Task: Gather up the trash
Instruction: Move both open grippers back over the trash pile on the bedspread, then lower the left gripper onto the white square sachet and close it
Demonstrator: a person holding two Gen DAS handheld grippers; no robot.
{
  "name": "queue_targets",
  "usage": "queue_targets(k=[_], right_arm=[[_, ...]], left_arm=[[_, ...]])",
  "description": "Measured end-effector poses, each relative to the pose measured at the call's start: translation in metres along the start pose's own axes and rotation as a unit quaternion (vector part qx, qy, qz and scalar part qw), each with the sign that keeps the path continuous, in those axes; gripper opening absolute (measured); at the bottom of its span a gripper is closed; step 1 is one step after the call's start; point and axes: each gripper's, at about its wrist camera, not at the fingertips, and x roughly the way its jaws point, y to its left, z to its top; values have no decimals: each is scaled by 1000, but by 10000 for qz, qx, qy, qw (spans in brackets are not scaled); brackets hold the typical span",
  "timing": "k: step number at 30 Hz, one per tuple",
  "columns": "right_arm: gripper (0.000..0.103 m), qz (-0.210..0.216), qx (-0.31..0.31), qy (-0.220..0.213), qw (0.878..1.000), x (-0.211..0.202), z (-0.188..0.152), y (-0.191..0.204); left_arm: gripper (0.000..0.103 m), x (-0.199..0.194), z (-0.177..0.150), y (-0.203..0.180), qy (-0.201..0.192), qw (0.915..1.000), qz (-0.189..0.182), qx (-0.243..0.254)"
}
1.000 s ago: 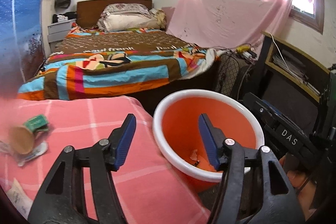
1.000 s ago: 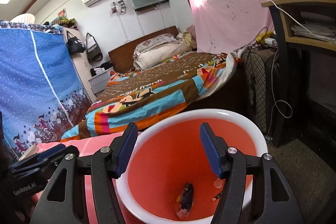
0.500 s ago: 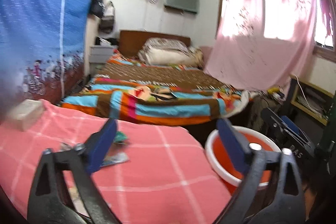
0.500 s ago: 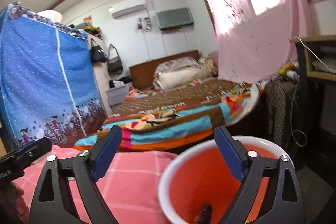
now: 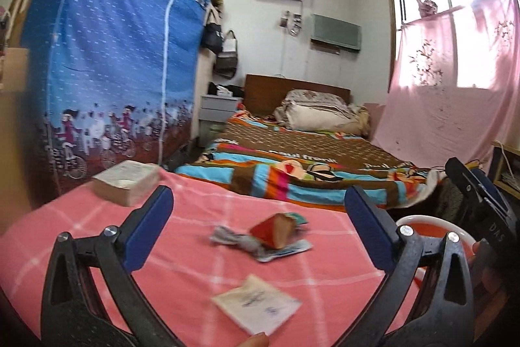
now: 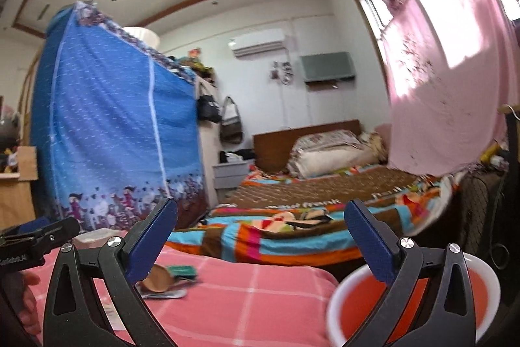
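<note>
Pink checked cloth (image 5: 201, 252), soft and wrinkly, covers the table where the trash lies: a crushed paper cup (image 5: 271, 230) on crinkled foil wrappers (image 5: 260, 244), nearest a flat paper square (image 5: 256, 308). Right of it stands the smooth orange basin (image 6: 419, 298). Left gripper (image 5: 258, 220) and right gripper (image 6: 260, 228) both gape wide, empty. Thin wrappers may slip the pads, or cloth bunch between them.

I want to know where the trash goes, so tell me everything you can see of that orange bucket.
The orange bucket is a round, open-topped tub that looks like plastic, orange inside with a thick white rim. It stands upright just off the right edge of the pink checked cloth, lower than the cloth's surface. The right gripper, jaws open and empty, hides part of it. Only its upper part shows, and its contents are out of view. In the left wrist view only a slice of rim shows.
</note>
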Motion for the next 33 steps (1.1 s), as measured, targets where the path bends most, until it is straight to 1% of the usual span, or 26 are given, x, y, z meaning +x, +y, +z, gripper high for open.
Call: queue_targets(k=[4,7,13,15,20,22,24,26,28,30,33], right_arm=[[103,212,-226,-11,9995,3,-5,19],[103,327,-393,78,9987,7,-10,30],[103,562,-689,543,9946,19,-26,47],[103,608,-798,758,9921,25,-32,52],[103,655,-998,1360,9835,37,-47,56],[103,627,-1018,1614,9796,44,-52,57],[103,668,-944,1790,9770,49,-55,54],[103,670,-860,1894,9758,51,-57,51],[103,644,-775,2029,9740,54,-58,48],[103,588,-717,2186,9714,58,-61,44],[103,517,-633,2413,9670,64,-65,37]], left_arm=[[103,-7,-6,20,-37,9999,145,-4],[103,-9,-10,30,63,9998,164,15],[103,-4,-23,44,567,9983,78,-62],[103,0,-25,47,734,9972,44,-144],[103,14,-31,47,1265,9918,-76,-135],[103,23,-34,45,1538,9879,-194,-86],[103,31,-38,43,1797,9832,-311,-25],[102,39,-42,38,2062,9772,-510,36],[100,46,-46,34,2316,9702,-706,92],[98,54,-52,28,2621,9605,-923,165],[96,63,-58,21,2951,9485,-1112,294]])
